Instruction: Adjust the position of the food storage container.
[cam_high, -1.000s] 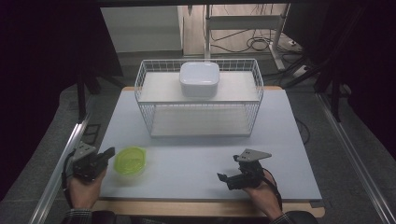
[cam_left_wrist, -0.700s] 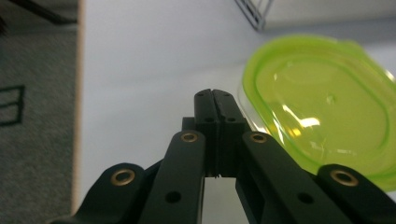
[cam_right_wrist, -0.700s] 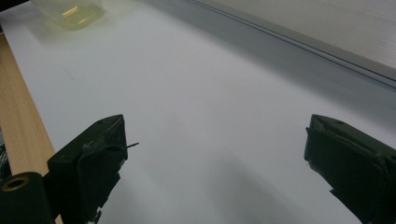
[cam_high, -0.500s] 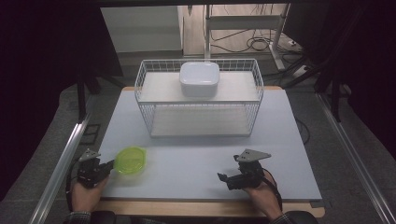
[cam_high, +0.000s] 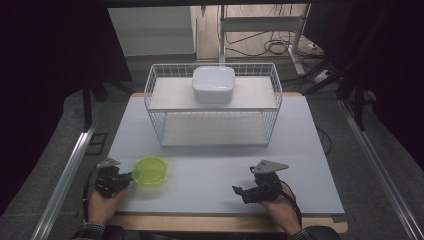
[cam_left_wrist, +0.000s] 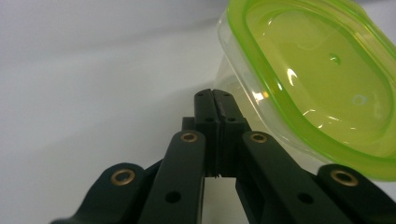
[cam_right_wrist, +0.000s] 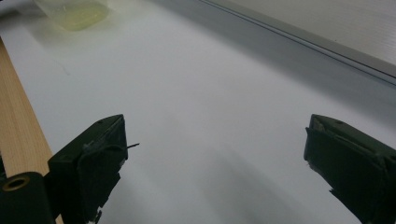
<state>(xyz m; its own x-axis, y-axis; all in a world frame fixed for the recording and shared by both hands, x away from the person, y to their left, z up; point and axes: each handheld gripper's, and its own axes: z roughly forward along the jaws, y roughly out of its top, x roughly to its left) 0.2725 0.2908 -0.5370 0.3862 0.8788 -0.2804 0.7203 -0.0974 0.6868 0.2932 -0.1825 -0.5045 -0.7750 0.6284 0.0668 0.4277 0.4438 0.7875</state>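
Observation:
A clear container with a lime-green lid (cam_high: 150, 171) stands on the white table (cam_high: 305, 150) near the front left. My left gripper (cam_high: 129, 177) lies low on the table just left of it, jaws shut. In the left gripper view the two jaws of my left gripper (cam_left_wrist: 215, 93) press together with nothing between them. The container (cam_left_wrist: 317, 79) sits right beside their tips, tilted in that view. My right gripper (cam_high: 238, 190) rests near the front edge at the right with its jaws wide apart. Between the jaws of my right gripper (cam_right_wrist: 215, 149) lies bare table, and the container (cam_right_wrist: 74, 11) is far off.
A white wire basket (cam_high: 160, 107) stands at the back middle of the table with a white lidded box (cam_high: 214, 84) on its upper level. The table's wooden front edge (cam_right_wrist: 18, 130) runs beside the right gripper. Metal rails (cam_high: 65, 175) flank the table.
My left gripper has sunk toward the table's front edge and then slid right, up to the container. The container now sits slightly farther right. The right gripper has stayed still.

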